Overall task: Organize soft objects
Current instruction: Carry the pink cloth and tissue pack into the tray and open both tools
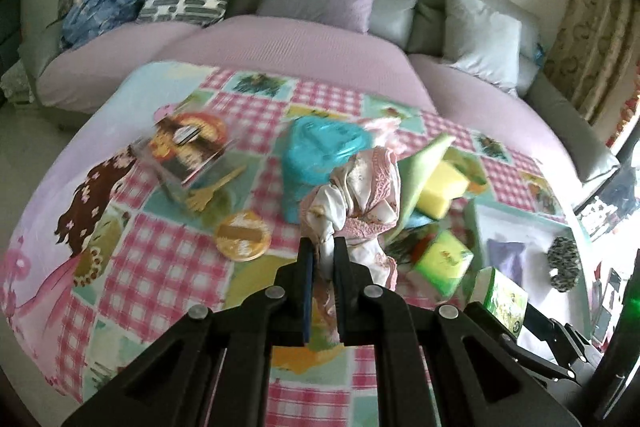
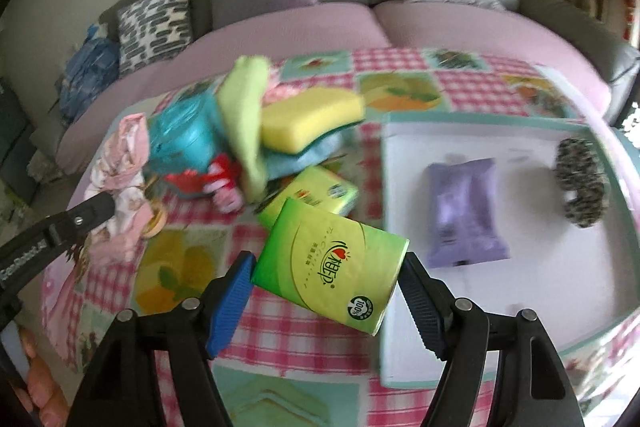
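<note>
Left wrist view first: the left gripper (image 1: pixel 323 251) is clenched on a thin twist of a pink-and-white cloth (image 1: pixel 360 195), and the rest of the bundle bunches beyond the fingertips, above the patchwork blanket (image 1: pixel 168 267). My worry there is the hold itself. Only a narrow fold sits between the pads, so a quick swing could let the fabric slide out, or its trailing frilly edge could snag the teal container (image 1: pixel 316 163) or the yellow sponge (image 1: pixel 444 193) just behind it and drag them along. The cloth looks light and crumpled, cream with small prints and a pink lace border, so it will flop rather than keep a shape.

Moving right, the pile in the middle holds a pale green cloth (image 2: pixel 246 107), the sponge and a second green tissue pack (image 2: pixel 316 193), all loosely stacked and easy to topple.

In the right wrist view, the right gripper (image 2: pixel 326 287) is grasping a green tissue pack (image 2: pixel 332 263) across its width, jaws spread wide around it, tilted, beside the near-left corner of the white tray (image 2: pixel 500 307). The wrapper looks glossy and the pack soft, so it could squash or slip out at that angle and land short of the tray. Inside the tray lie a purple pack (image 2: pixel 464 211) and a speckled scrunchie (image 2: pixel 582 183), well apart, leaving room.
</note>
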